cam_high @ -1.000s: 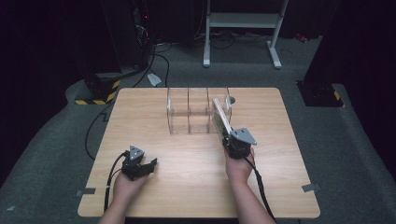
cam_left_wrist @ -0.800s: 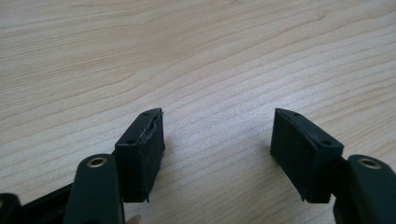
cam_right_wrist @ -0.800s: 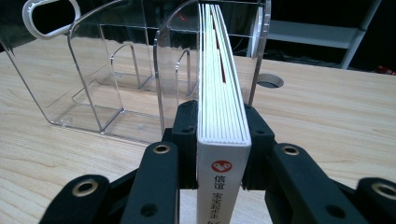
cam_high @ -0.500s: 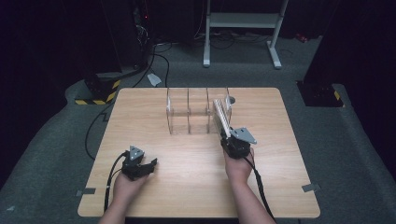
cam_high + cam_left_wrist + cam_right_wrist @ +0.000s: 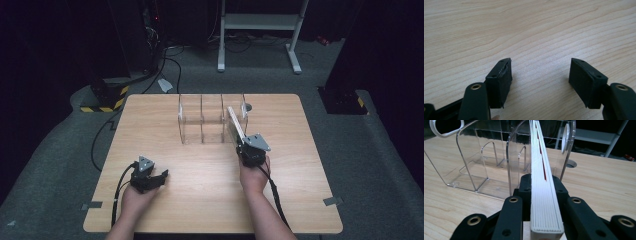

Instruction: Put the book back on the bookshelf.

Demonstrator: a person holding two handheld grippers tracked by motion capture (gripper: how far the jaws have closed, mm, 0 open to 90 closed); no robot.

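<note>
The right claw (image 5: 245, 146) is clamping a thin white ribbed panel (image 5: 544, 192), its two black jaws pressing on the panel's flat sides near the end closest to the person; the jaws have just been closing onto it. The panel is standing on edge, tilted up and away from the claw, and its far end is reaching into the clear acrylic rack (image 5: 200, 120), at the rack's rightmost slot. In the right gripper view, the panel is running between two of the rack's transparent dividers (image 5: 516, 157), with a red line showing along its upper edge. Whether the panel's far end is touching the rack's floor I cannot tell.

The rack is standing upright on the wooden counter (image 5: 320, 200), toward the counter's far side. A round hole (image 5: 571, 164) in the counter is lying just beside the rack's right end.

The left claw (image 5: 152, 180) is resting well apart from the rack, near the counter's front left part, held in the person's left hand (image 5: 134, 197). In the left gripper view its pads (image 5: 501, 82) are standing spread wide with bare wood between them, gripping nothing.
</note>
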